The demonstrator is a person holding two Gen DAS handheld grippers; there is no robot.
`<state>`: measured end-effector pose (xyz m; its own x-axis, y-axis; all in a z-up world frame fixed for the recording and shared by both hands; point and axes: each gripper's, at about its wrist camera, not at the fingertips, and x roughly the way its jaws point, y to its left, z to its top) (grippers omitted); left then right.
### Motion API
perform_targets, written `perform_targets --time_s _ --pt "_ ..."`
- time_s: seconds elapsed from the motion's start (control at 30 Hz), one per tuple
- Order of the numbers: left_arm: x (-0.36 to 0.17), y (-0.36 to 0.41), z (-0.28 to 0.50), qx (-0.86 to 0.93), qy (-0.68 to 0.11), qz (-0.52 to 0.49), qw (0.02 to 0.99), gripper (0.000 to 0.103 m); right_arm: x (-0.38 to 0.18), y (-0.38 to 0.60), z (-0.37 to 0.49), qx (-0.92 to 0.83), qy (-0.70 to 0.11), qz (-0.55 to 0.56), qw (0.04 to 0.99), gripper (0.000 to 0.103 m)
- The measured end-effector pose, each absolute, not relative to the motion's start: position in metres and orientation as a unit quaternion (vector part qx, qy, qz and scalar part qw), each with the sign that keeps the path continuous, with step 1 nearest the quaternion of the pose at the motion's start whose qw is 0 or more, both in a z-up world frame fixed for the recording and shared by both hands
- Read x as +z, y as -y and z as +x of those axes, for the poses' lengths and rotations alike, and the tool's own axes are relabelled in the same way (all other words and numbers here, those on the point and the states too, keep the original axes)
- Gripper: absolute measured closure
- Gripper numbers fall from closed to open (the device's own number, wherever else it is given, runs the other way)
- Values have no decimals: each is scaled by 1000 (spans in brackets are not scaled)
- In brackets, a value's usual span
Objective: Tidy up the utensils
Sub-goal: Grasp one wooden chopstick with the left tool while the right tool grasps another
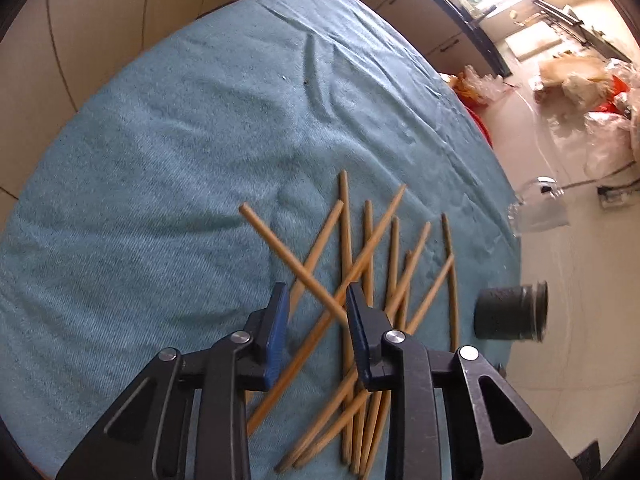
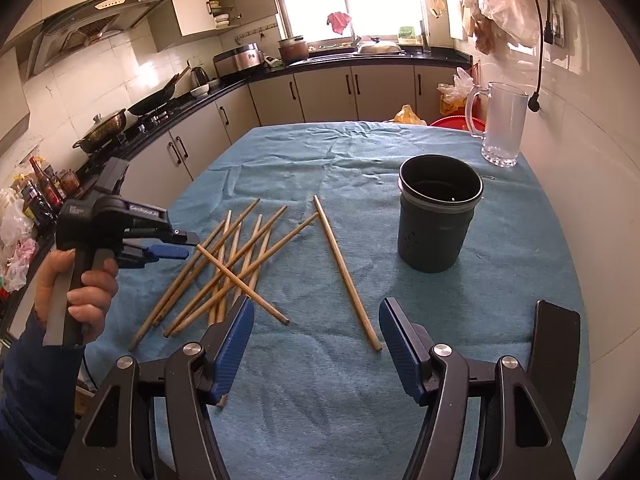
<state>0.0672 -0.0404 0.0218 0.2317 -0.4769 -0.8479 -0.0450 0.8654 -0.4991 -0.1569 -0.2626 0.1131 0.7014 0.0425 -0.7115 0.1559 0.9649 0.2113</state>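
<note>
Several wooden chopsticks (image 2: 228,268) lie crossed in a pile on the teal cloth, left of centre; the left wrist view shows the same pile (image 1: 384,280). My left gripper (image 1: 316,296) hangs over the pile's near end, jaws partly apart. One chopstick (image 1: 292,264) lies on top, its end between the pads and against the right one, not pinched. In the right wrist view a hand holds this left gripper (image 2: 176,251). My right gripper (image 2: 316,306) is open and empty, low over the cloth. A lone chopstick (image 2: 344,272) lies ahead of it. The dark cylindrical holder (image 2: 434,224) stands upright at right.
A glass pitcher (image 2: 500,124) stands at the table's far right corner near the wall. The table (image 2: 320,420) carries a wrinkled teal cloth. Kitchen counters with pans and a stove run along the left and back. Bags lie on the floor (image 1: 580,92) past the table edge.
</note>
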Motion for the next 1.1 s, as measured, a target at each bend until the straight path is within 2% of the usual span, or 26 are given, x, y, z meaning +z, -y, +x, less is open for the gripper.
perform_targets --time_s 0.1,0.2,0.37,0.57,0.63,0.7,0.83,1.1 --pt "18 44 74 -134 -610 -218 750 75 112 266 -155 -32 -386 130 913 33" --pt "14 48 81 -122 -608 -206 756 86 111 269 -153 -35 -387 128 913 33" --pt "13 46 85 -125 -602 -208 761 97 109 273 -145 -45 -393 124 910 33" --pt "28 38 75 -149 -578 -203 776 97 106 276 -105 -61 -425 114 896 34" --pt "33 38 71 -155 -571 -198 782 97 105 274 -83 -61 -439 103 891 40" --pt "39 36 67 -164 -561 -194 788 97 101 272 -58 -55 -460 93 881 41" --pt "48 33 61 -176 -548 -187 796 97 81 271 -10 -60 -505 71 858 58" --pt "62 28 49 -199 -526 -178 808 97 42 267 45 -72 -571 34 817 63"
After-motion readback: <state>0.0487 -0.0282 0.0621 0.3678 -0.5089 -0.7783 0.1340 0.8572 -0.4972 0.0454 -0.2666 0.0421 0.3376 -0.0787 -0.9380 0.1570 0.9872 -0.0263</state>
